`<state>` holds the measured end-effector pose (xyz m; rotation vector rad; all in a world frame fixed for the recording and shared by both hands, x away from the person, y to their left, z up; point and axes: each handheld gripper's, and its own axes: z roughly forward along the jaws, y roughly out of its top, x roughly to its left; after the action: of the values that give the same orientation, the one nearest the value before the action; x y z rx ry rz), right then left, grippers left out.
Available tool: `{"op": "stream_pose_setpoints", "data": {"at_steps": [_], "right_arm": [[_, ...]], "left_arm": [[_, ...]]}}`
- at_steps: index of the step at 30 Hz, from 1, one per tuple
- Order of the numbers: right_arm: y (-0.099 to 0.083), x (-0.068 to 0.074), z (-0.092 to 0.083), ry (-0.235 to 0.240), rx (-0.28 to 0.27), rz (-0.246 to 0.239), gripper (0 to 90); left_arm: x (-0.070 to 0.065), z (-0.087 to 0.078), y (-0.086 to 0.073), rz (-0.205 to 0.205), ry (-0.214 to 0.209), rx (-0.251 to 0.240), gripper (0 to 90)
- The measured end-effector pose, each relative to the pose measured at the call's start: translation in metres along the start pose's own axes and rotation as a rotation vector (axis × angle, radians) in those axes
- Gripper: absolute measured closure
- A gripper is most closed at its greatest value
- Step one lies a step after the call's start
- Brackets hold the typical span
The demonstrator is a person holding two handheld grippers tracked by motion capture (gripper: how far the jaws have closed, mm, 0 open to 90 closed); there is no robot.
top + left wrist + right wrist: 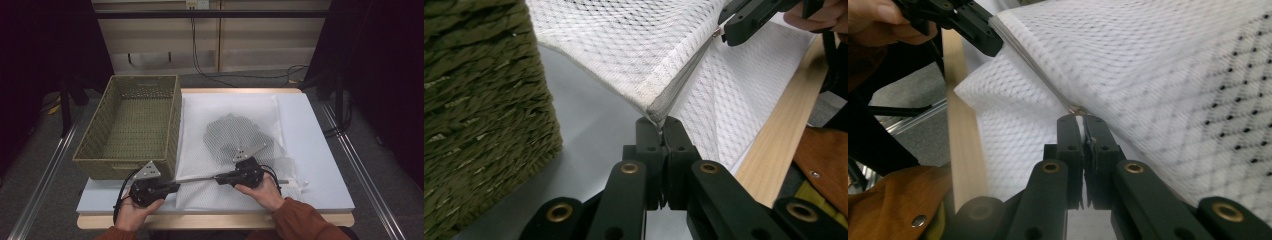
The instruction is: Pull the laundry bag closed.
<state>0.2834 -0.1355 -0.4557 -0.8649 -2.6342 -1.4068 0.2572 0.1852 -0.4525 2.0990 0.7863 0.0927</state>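
The white mesh laundry bag (235, 150) lies on the table (320, 150), just right of the woven basket (132, 125), with a dark garment (232, 132) inside. The left gripper (659, 122) is clamped on the bag's near corner. The right gripper (1079, 116) pinches the zipper along the bag's near edge, the edge stretched taut between them

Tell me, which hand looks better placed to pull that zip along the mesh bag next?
Probably the right. The right gripper is shut on the zip pull, while the left gripper pinches the corner of the mesh bag, anchoring it beside the basket.
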Motion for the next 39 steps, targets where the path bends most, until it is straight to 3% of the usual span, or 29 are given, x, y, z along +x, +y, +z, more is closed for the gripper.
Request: {"op": "stream_pose_setpoints", "data": {"at_steps": [39], "right_arm": [[-0.0091, -0.0062, -0.0098, -0.026, 0.000, 0.014, 87.3]], "left_arm": [[-0.0001, -0.0014, 0.0009, 0.006, -0.007, -0.004, 87.9]]}}
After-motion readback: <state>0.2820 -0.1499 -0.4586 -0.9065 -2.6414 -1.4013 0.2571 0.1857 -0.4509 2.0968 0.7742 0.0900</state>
